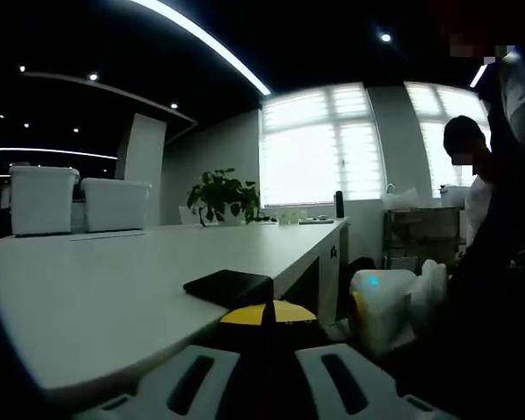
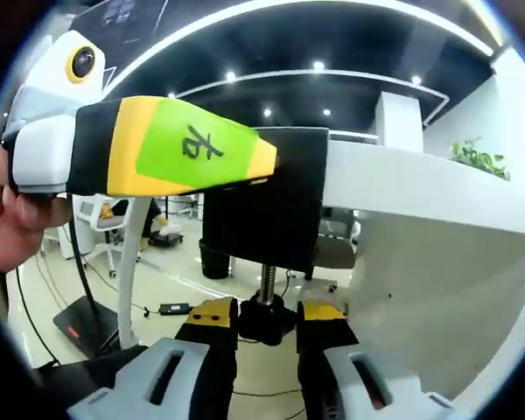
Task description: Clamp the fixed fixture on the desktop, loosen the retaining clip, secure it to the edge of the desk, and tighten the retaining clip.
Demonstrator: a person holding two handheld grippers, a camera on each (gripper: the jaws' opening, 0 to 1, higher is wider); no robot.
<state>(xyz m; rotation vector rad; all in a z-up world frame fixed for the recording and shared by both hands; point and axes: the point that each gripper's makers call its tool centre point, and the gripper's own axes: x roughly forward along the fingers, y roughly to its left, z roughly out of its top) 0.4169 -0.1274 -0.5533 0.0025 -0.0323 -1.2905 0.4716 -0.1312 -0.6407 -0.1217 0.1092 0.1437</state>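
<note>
Left gripper view, from the left: two white storage boxes (image 1: 42,199) at the far end of the white table (image 1: 114,289), then a potted plant (image 1: 220,194) by the bright windows (image 1: 319,144). The fixture's black top plate (image 1: 229,286) lies flat on the table edge, near the corner. Left gripper (image 1: 264,325) sits just below it, yellow-tipped fingers (image 1: 289,311) close together at the clamp body; whether they actually pinch it I cannot tell, the contact is dark and hidden. Farther right, a white device with a blue light (image 1: 383,308) down low, and a person (image 1: 477,188) standing by a shelf.

Right gripper view, from the left: a hand (image 2: 17,219) holds the other gripper, whose yellow/green-marked finger (image 2: 179,144) reaches across onto the black fixture (image 2: 267,201). Fixture hangs over the table edge (image 2: 402,179), threaded screw pointing down. Right gripper (image 2: 267,322) is below it, fingers (image 2: 212,325) closed in on the black knob (image 2: 267,317) at the screw's lower end, touching on both sides. Floor behind shows cables (image 2: 149,308) and an office chair (image 2: 105,219).
</note>
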